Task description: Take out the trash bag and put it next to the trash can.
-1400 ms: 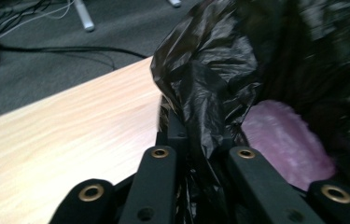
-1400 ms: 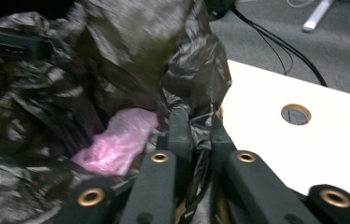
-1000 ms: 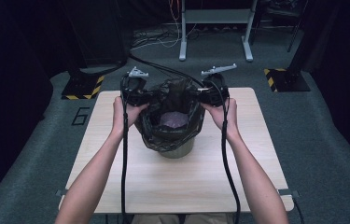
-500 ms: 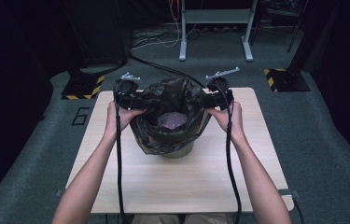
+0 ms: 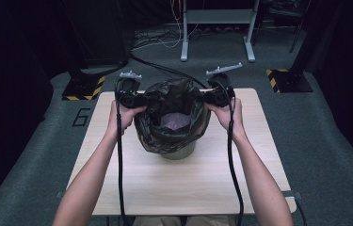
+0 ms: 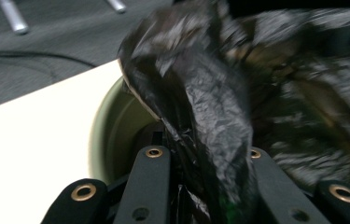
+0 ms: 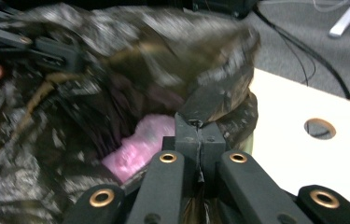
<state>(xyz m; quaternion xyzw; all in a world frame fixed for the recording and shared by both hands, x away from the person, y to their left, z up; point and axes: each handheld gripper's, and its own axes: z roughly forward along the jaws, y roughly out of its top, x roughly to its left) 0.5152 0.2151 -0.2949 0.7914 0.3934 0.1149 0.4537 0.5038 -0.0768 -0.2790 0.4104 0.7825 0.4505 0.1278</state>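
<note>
The left gripper (image 5: 139, 100) had just been closing and pinched the left edge of the black bag (image 5: 174, 117), film bunched between its jaws in the left gripper view. The right gripper (image 5: 207, 98) had also just been closing; its jaws were pressed together on the bag's right edge. The bag stood stretched between them over a green bin (image 5: 179, 151) at the middle of the surface (image 5: 179, 188). Something pink (image 7: 140, 144) lay inside, blurred. The bag hid most of the bin.
</note>
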